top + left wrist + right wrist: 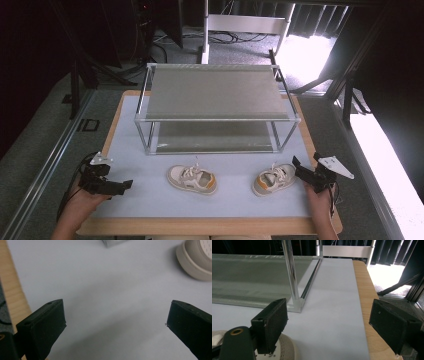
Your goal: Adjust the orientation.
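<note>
Beige shoes, left shoe [192, 179] and right shoe [273, 179], lie on the table [150, 200] before the empty rack [215, 107]; probably nothing is shelved yet. My left gripper [117, 187] and right gripper [300, 171] hold jaws spread, empty, the right beside its shoe.

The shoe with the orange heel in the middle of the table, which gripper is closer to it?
Left. The left gripper sits open a short way to the left of the middle shoe. The right gripper is farther off, beside the other shoe at the right.
</note>
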{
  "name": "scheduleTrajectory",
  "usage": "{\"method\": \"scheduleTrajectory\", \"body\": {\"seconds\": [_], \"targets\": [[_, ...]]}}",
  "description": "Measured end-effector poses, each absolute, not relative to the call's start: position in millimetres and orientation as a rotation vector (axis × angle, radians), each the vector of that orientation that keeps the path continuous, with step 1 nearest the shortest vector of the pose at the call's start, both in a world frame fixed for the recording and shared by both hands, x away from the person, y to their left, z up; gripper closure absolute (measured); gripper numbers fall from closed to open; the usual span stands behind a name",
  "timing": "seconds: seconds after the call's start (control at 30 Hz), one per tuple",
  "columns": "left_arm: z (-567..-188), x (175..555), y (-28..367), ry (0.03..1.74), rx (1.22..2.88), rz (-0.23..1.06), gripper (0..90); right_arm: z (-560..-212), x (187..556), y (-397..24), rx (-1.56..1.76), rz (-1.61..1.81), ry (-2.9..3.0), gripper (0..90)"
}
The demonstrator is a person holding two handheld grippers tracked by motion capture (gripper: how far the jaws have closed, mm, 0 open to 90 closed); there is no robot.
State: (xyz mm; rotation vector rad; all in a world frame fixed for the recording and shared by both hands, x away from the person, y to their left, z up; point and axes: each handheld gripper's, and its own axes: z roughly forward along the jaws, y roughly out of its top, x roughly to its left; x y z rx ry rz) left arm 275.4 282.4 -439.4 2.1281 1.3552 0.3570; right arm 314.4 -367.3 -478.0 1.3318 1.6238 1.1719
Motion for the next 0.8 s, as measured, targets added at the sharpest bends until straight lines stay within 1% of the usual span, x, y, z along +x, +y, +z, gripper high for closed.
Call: {"method": "scheduleTrajectory", "body": {"seconds": [0.07, 0.1, 0.17, 0.3, 0.47, 0.57, 0.6, 0.63, 0.67, 0.8], "targets": [[-439.2, 276.3, 280.7, 1.342, 2.186, 0.309, 1.5, -478.1, 314.7, -367.0, 1.323, 1.166, 1.628, 14.7], [-439.2, 276.3, 280.7, 1.342, 2.186, 0.309, 1.5, -478.1, 314.7, -367.0, 1.323, 1.166, 1.628, 14.7], [-436.6, 277.1, 280.4, 1.348, 2.205, 0.267, 1.5, -478.1, 315.0, -366.5, 1.321, 1.16, 1.632, 14.7], [-433.6, 277.6, 279.5, 1.346, 2.246, 0.24, 1.5, -478.2, 314.9, -366.7, 1.323, 1.161, 1.631, 14.7], [-431.7, 277.4, 275.1, 1.34, 2.346, 0.17, 1.5, -478.2, 315.1, -366.8, 1.324, 1.162, 1.633, 14.7], [-430.3, 277.4, 274.5, 1.341, 2.355, 0.139, 1.5, -478.1, 315.0, -367.0, 1.327, 1.165, 1.634, 14.7], [-429.4, 277.2, 272.5, 1.33, 2.385, 0.103, 1.5, -478.1, 315.0, -367.1, 1.327, 1.165, 1.633, 14.7], [-429.4, 277.2, 272.5, 1.33, 2.385, 0.103, 1.5, -478.1, 315.0, -367.1, 1.327, 1.165, 1.633, 14.7], [-429.4, 277.5, 270.0, 1.328, 2.41, 0.059, 1.5, -478.1, 315.1, -367.2, 1.328, 1.165, 1.633, 14.7], [-428.4, 278.8, 266.7, 1.333, 2.448, 0.04, 1.5, -478.1, 315.0, -367.3, 1.332, 1.166, 1.63, 14.7]]}}
